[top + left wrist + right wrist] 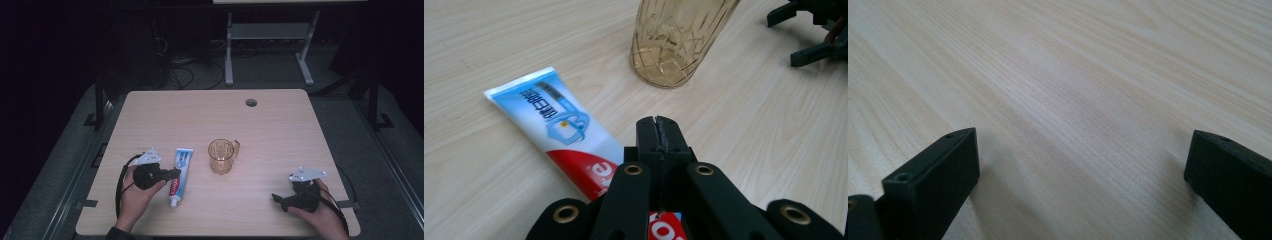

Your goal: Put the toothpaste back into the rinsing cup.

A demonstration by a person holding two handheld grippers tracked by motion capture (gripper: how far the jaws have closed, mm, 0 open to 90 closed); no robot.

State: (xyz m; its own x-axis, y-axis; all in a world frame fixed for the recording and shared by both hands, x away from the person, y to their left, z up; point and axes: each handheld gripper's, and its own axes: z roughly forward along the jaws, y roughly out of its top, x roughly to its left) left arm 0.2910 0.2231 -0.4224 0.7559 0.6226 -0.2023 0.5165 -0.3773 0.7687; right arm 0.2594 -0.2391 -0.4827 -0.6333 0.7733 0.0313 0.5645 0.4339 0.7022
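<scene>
A toothpaste tube (179, 175) in blue, white and red lies flat on the wooden table (280, 130), cap toward the front edge. My left gripper (176, 173) hovers right over its middle with both jaws pressed together and nothing between them; in the left gripper view the gripper (659, 131) sits above the tube (559, 125). An amber glass mug (222, 155) with a handle stands upright just right of the tube, and shows close ahead as the mug (674, 40). My right gripper (278, 200) rests low near the front right, jaws wide apart over bare wood (1083, 165).
A round cable hole (251, 102) sits near the table's far edge. The other gripper (814, 35) shows at the top right of the left gripper view. Beyond the table stand a white desk frame (270, 45) and cables on a dark floor.
</scene>
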